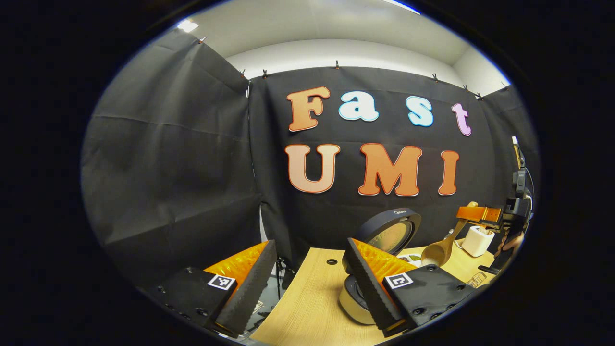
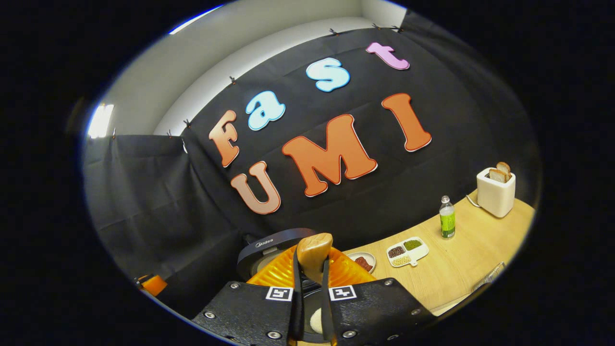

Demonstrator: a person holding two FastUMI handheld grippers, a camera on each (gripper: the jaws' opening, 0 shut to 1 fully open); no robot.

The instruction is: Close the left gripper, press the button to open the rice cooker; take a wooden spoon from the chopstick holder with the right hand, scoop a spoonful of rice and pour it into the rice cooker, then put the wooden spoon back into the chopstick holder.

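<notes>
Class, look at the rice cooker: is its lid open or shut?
Open. In the left gripper view the rice cooker's lid stands raised, its inner face showing, behind the wooden spoon.
</notes>
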